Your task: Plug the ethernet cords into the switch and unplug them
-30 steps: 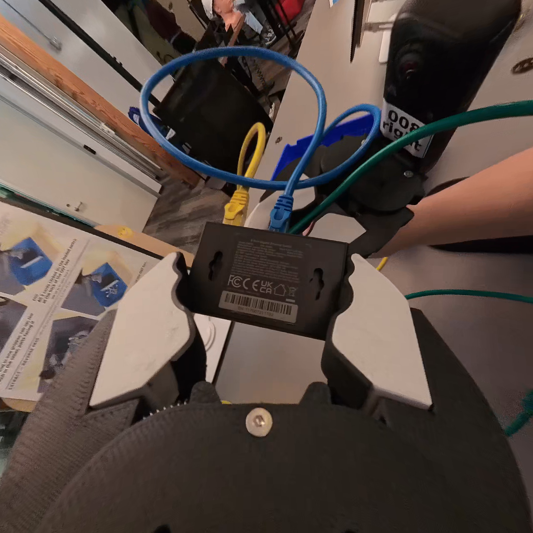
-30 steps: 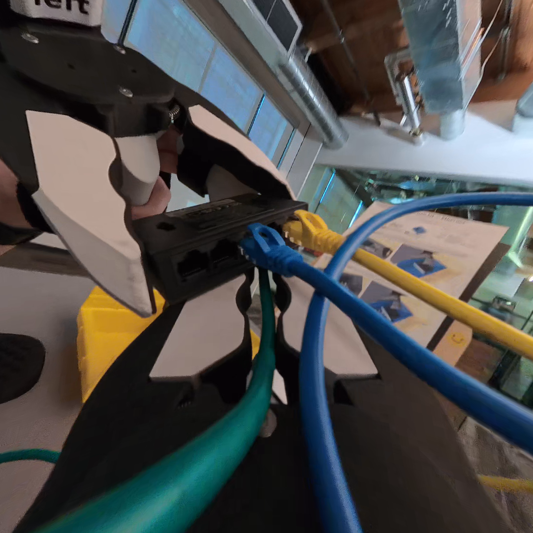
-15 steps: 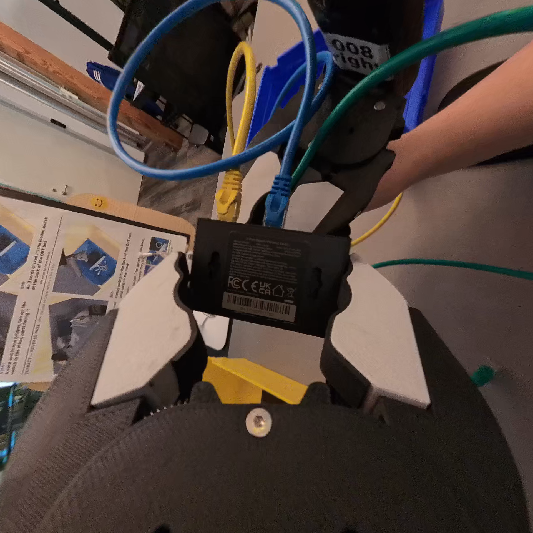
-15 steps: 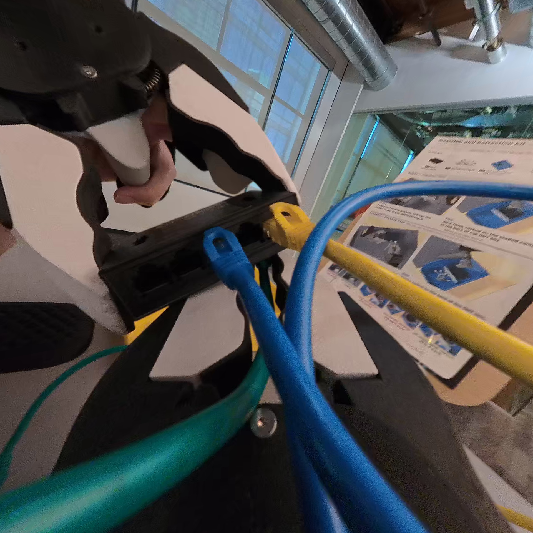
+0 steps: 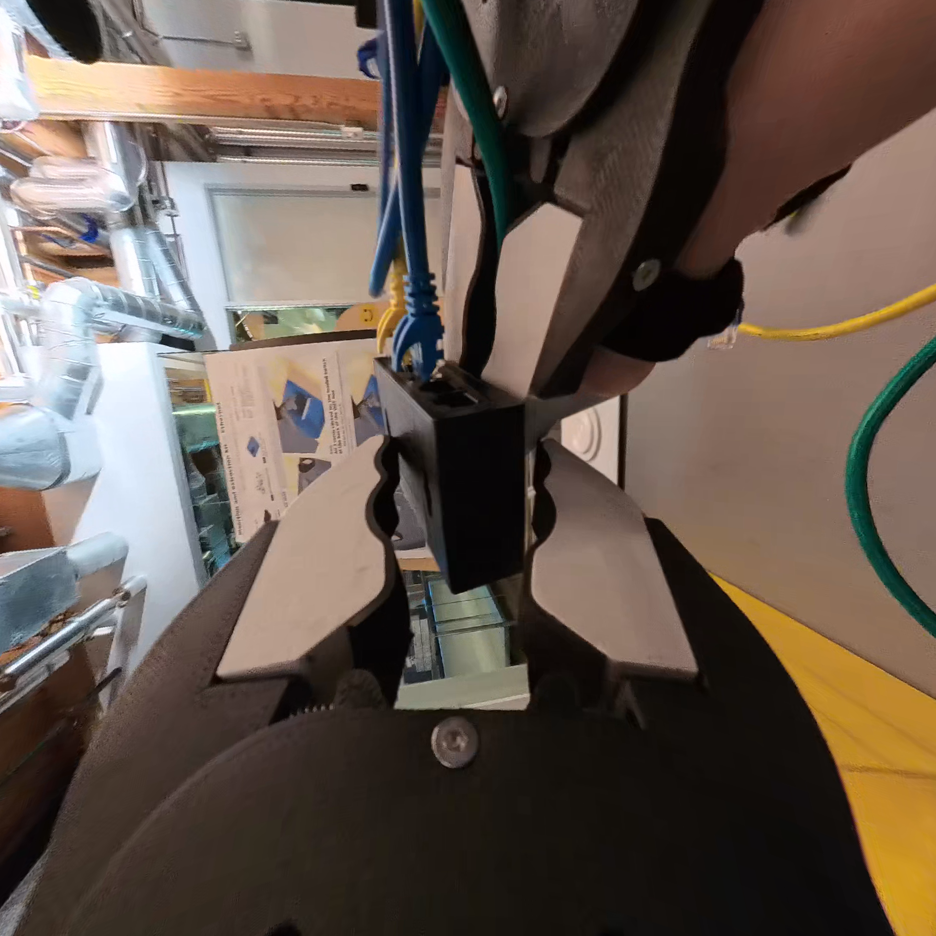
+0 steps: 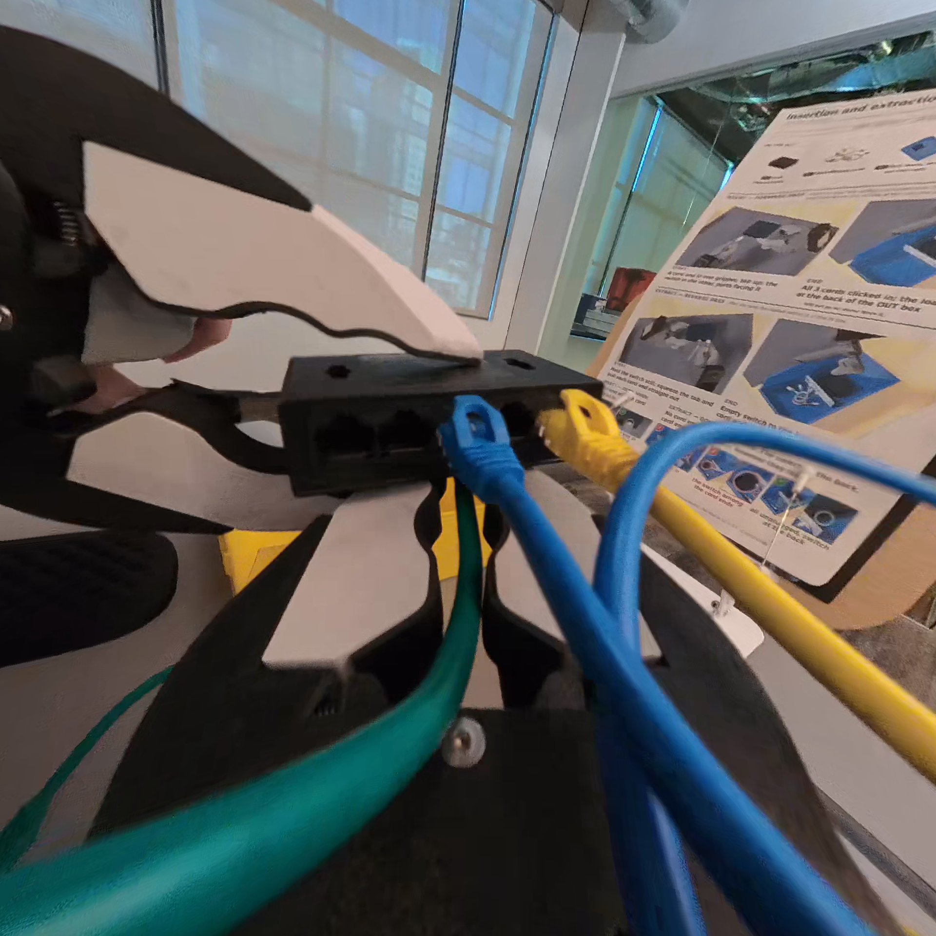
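Note:
My left gripper point(image 5: 463, 445) is shut on the black switch point(image 5: 471, 486) and holds it in the air, seen edge-on. In the right wrist view the switch point(image 6: 395, 395) faces me with its ports, between the left gripper's fingers point(image 6: 304, 283). A blue plug point(image 6: 476, 440) and a yellow plug point(image 6: 582, 430) sit in ports on its right side; the two left ports are empty. My right gripper point(image 6: 458, 521) is shut on the green cord point(image 6: 463, 557) just below the switch. The green plug's tip is hidden under the switch. In the left wrist view the right gripper point(image 5: 506, 354) reaches the switch from above.
A yellow bin point(image 5: 835, 709) lies below the grippers on the grey table point(image 5: 734, 481). The green cord's slack point(image 5: 861, 481) and a loose yellow cord end point(image 5: 719, 342) lie on the table. An instruction poster point(image 6: 759, 354) stands to the right. A black mat point(image 6: 76, 582) is at left. My two grippers' fingertips are within a few centimetres of each other.
My left gripper has rolled with the switch, so the switch now shows edge-on in its view. In the right wrist view the port face has come level and closer. Both grips are unchanged.

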Action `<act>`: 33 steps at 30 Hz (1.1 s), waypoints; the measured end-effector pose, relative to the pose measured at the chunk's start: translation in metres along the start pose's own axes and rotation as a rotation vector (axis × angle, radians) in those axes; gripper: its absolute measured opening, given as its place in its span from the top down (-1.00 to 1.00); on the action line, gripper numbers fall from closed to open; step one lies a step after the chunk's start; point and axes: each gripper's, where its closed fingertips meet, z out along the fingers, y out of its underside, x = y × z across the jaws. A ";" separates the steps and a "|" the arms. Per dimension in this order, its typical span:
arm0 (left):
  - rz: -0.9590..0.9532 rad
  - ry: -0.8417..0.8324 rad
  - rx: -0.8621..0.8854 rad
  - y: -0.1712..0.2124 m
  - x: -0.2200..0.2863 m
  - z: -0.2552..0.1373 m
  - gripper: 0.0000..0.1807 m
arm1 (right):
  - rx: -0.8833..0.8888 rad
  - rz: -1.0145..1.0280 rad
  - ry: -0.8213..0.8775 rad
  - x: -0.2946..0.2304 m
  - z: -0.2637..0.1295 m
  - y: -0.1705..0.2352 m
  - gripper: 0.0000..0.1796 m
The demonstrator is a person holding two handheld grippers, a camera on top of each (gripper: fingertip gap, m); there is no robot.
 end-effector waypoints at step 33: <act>-0.238 -0.475 0.320 0.030 -0.041 -0.006 0.69 | -0.004 -0.076 -0.170 -0.022 -0.030 -0.060 0.86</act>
